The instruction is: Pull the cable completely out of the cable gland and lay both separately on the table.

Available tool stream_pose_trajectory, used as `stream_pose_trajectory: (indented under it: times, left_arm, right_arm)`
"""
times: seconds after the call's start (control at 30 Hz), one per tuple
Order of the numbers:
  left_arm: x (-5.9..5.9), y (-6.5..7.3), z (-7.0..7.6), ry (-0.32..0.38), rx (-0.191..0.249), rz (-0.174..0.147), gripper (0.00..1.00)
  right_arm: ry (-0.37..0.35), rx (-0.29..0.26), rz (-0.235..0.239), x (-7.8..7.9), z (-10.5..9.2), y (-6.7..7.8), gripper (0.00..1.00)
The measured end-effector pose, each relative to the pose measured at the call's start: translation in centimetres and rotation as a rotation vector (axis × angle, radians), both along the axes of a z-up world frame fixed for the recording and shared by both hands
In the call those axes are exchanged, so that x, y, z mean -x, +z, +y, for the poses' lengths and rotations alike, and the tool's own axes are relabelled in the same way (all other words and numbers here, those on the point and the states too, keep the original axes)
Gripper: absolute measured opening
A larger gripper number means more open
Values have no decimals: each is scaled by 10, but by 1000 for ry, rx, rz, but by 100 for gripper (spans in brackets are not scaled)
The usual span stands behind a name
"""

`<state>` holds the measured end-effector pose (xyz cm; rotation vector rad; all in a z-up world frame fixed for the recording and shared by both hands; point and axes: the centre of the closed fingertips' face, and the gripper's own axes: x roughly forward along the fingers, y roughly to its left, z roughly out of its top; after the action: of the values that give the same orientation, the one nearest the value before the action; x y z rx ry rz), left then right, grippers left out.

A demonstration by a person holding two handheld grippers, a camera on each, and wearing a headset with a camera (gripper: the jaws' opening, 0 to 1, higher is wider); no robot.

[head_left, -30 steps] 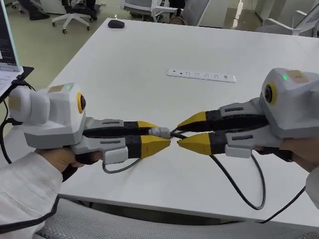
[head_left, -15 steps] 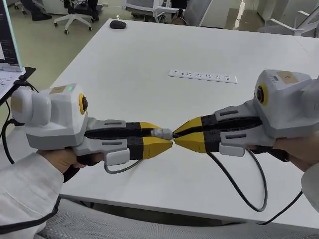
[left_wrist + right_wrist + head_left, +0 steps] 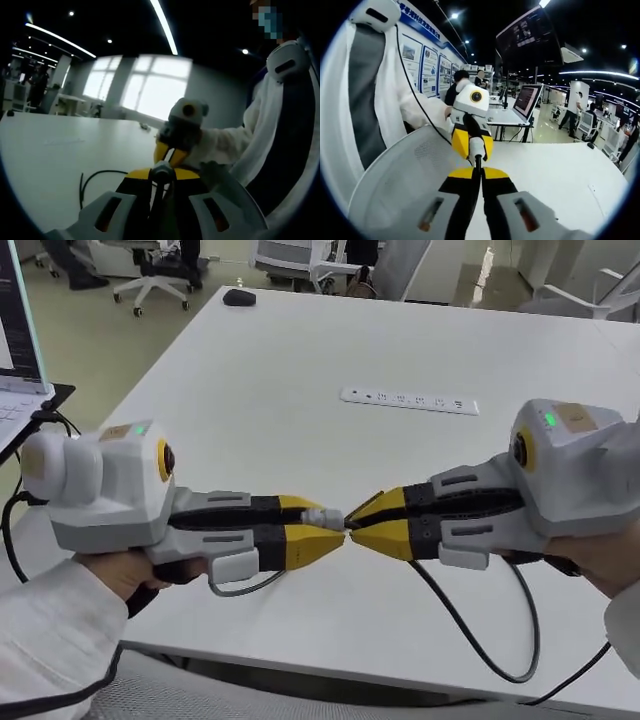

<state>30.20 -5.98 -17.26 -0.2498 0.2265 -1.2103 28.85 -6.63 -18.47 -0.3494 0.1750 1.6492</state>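
The cable gland (image 3: 322, 515) is being clamped in the left gripper (image 3: 331, 518), the cable (image 3: 470, 625) pinched in the near-closed right gripper (image 3: 352, 524). If tugged sharply, the thin cable may be slipped.

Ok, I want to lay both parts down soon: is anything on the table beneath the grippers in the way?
Nothing visible blocks the table under the gland in the left gripper. The cable lies slack beneath the right gripper; the power strip sits farther back.
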Motion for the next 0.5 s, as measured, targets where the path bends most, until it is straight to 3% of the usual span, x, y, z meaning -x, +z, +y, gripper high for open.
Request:
stream_pose_trajectory:
  times: [0.33, 0.5]
  left_arm:
    - [-1, 2, 1, 6, 8, 0, 16]
    - [-2, 2, 1, 11, 13, 2, 16]
  right_arm:
    - [-18, 33, -12, -4, -17, -11, 3]
    - [-37, 114, -43, -8, -32, -30, 3]
